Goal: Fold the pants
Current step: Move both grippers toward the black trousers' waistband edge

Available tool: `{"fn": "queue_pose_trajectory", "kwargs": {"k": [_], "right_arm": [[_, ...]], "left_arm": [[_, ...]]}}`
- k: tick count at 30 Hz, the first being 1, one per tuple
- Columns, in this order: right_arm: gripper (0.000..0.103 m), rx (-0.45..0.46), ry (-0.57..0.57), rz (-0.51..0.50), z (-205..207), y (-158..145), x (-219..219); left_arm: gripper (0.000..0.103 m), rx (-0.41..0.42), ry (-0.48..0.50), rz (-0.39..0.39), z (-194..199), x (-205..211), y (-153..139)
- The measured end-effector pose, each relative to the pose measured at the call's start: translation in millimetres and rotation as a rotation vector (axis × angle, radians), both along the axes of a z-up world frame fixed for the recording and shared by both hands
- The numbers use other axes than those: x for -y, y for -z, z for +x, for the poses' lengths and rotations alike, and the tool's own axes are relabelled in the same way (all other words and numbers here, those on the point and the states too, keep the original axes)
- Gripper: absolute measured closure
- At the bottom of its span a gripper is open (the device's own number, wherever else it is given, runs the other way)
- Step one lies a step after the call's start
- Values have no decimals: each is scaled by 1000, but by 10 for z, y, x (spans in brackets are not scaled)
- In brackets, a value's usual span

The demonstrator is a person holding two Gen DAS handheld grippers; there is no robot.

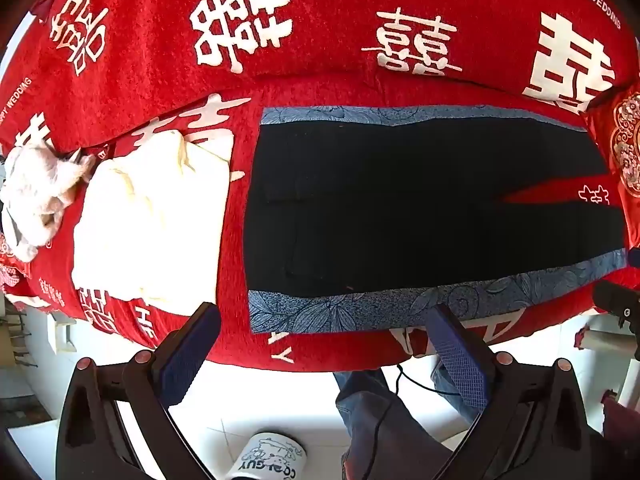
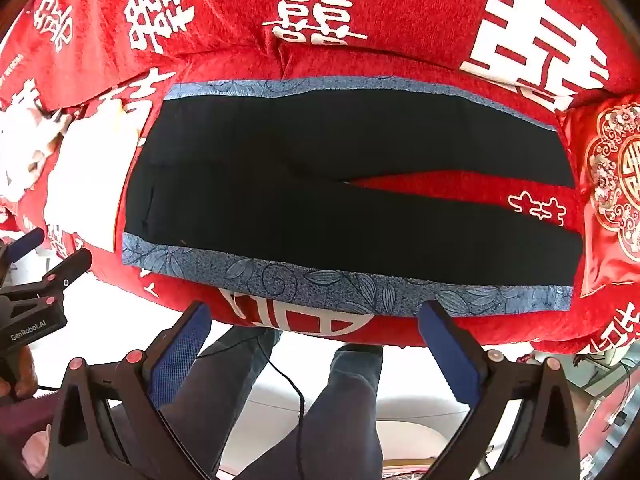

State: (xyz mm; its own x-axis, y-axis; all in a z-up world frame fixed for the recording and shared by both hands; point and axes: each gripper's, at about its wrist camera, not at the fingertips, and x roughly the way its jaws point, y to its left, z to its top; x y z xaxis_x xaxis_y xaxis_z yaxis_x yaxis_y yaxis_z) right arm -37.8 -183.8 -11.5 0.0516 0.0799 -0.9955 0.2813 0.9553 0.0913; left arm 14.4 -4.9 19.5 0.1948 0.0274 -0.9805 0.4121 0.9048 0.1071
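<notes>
Dark pants (image 2: 320, 184) are laid flat and unfolded on a blue floral cloth (image 2: 348, 286), waistband at the picture's left, the two legs stretched to the right. The fabric is matte and nearly black, smooth, with a pocket seam faintly seen near the waist. The legs part into a narrow wedge, through which the red cover below is shown. The cloth is printed with pale leaf outlines and is exposed as a strip along the near and far edges of the pants (image 1: 420, 208); in the left view this strip (image 1: 360, 308) is seen just beyond the fingertips.

Both are spread on a red bedspread (image 2: 400, 12) of nubby, plush texture, printed with large white characters. A cream folded garment (image 1: 156, 216) lies left of the waistband, apart from it, with a fluffy white item (image 1: 36, 196) beyond. A red embroidered cushion (image 2: 616, 184) with gold medallions lies just beside the leg ends.

The left gripper (image 1: 320, 328) and right gripper (image 2: 316, 320) are held above the near bed edge, jaws spread wide, nothing between them. The pads (image 2: 180, 356) are blue and cross-hatched, set in black frames. Below, jeans-clad legs (image 2: 352, 392) and a white floor are seen.
</notes>
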Motion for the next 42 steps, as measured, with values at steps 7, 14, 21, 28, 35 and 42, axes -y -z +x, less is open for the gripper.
{"fn": "queue_pose_trajectory", "kwargs": {"k": [7,14,21,28,35,42], "right_arm": [[0,0,13,-1,-24,10,13],[0,9,20,5,-27,-13,59],[0,8,14,-1,12,-16,55],[0,13,7,3,42,1,58],[0,21,-23,5,65,26,86],[0,31,-58,4,67,16,220]], "left_arm": [[0,2,10,1,5,22,-5],[0,8,8,7,14,39,-22],[0,17,0,12,20,34,-40],[0,21,-16,22,17,13,-44],[0,24,-45,42,-32,34,-41],[0,30,-109,60,-80,114,-56]]}}
